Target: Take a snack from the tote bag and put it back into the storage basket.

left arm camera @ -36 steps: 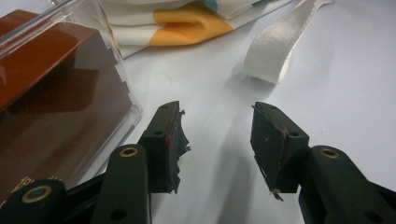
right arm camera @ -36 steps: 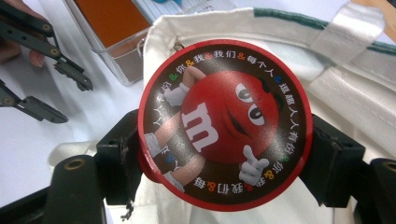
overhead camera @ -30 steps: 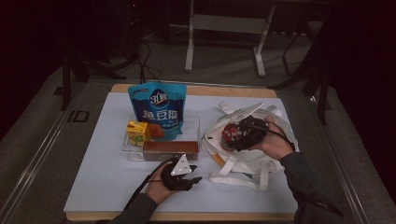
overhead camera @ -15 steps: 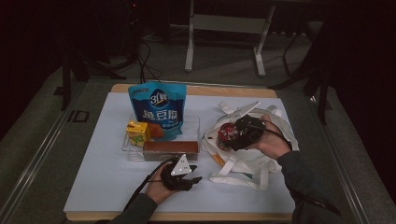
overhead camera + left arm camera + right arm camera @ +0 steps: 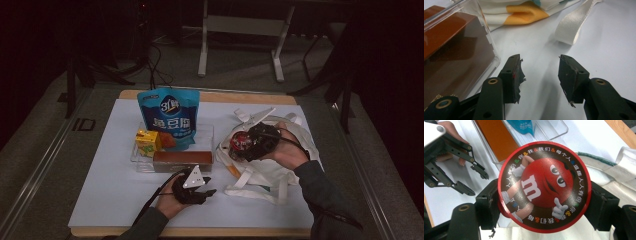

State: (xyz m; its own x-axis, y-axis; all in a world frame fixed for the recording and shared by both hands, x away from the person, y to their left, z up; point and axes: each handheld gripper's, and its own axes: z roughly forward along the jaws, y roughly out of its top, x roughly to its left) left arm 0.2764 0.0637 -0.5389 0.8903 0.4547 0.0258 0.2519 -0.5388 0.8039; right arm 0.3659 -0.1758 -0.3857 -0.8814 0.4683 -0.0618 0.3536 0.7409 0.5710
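My right gripper [image 5: 243, 146] [image 5: 545, 203] hovers over the white tote bag [image 5: 280, 165], shut on a round red candy tin [image 5: 240, 142]. Both black jaws press on the rim of the tin [image 5: 544, 182], whose lid bears a red cartoon figure. My left gripper [image 5: 199, 189] [image 5: 540, 75] rests low on the white table cover in front of the clear tray [image 5: 137, 162], open, with nothing between its fingers. It also appears in the right gripper view [image 5: 475, 183], held by a hand.
The clear tray [image 5: 556, 131] holds a blue snack pouch [image 5: 169, 117], a yellow carton [image 5: 146, 141] and a brown box [image 5: 182, 161] [image 5: 451, 47]. A white bag strap [image 5: 571, 27] lies ahead of the left jaws. The wooden table edge [image 5: 220, 96] runs along the back.
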